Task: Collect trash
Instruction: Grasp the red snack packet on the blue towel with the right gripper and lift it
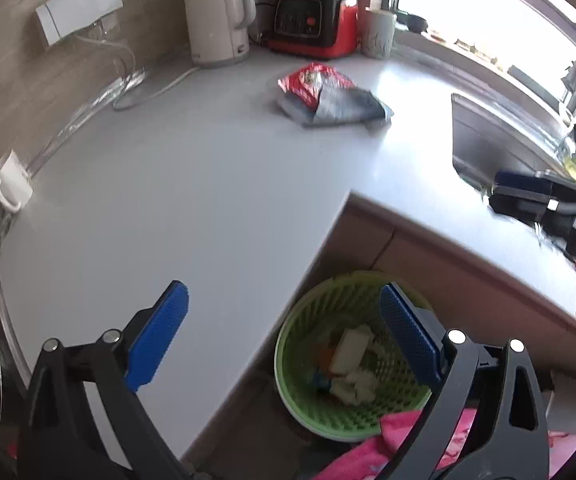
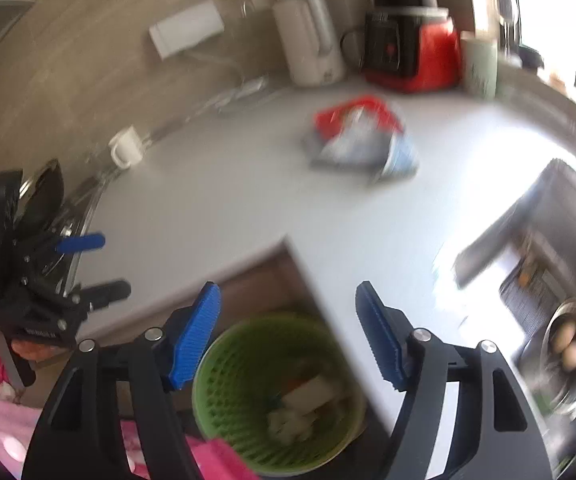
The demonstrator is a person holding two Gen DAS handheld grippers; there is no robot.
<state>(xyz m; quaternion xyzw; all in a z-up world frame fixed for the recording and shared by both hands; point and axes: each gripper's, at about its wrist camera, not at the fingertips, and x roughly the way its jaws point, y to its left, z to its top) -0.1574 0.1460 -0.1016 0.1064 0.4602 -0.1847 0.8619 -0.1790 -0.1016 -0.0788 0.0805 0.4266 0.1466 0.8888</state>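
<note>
Left wrist view, both grippers' fingers spread, empty, snack wrapper (image 1: 328,94) well beyond, green bin (image 1: 352,356) below.

The right wrist view was smeared with motion: the red and silver wrapper (image 2: 362,140) on the counter (image 2: 215,200) was a blur, its print unreadable. Scraps in the green bin (image 2: 275,392) were perhaps paper. The sink (image 1: 484,140) was cut off at the frame's edge.
</note>
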